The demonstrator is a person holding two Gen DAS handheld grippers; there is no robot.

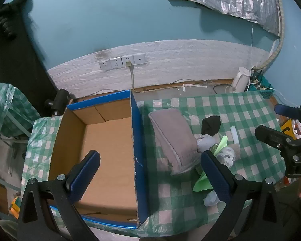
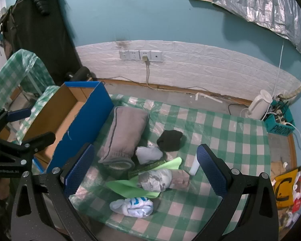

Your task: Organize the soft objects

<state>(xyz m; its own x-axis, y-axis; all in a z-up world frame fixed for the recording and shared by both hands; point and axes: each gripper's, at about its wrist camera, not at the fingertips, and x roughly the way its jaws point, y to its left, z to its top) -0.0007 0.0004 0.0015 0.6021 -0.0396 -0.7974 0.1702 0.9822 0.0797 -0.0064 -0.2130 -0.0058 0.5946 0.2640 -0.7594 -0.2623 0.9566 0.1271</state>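
Observation:
A blue cardboard box (image 1: 137, 140) with a bare brown inside stands at the left of the green checked cloth; it also shows in the right wrist view (image 2: 84, 116). A folded grey garment (image 2: 122, 134) (image 1: 174, 140) lies beside it. Near it lie a black sock bundle (image 2: 169, 140) (image 1: 210, 125), a pale grey bundle (image 2: 148, 154), a green cloth (image 2: 134, 186), a camouflage bundle (image 2: 156, 179) and a white and blue bundle (image 2: 132, 206). My left gripper (image 1: 148, 176) is open over the box wall. My right gripper (image 2: 144, 173) is open above the pile.
A white tube (image 2: 194, 167) lies by the pile. A white kettle (image 2: 258, 104) and a teal basket of cables (image 2: 279, 124) stand at the far right. Wall sockets (image 2: 140, 55) with a cable are behind. A yellow bag (image 2: 284, 188) hangs off the right edge.

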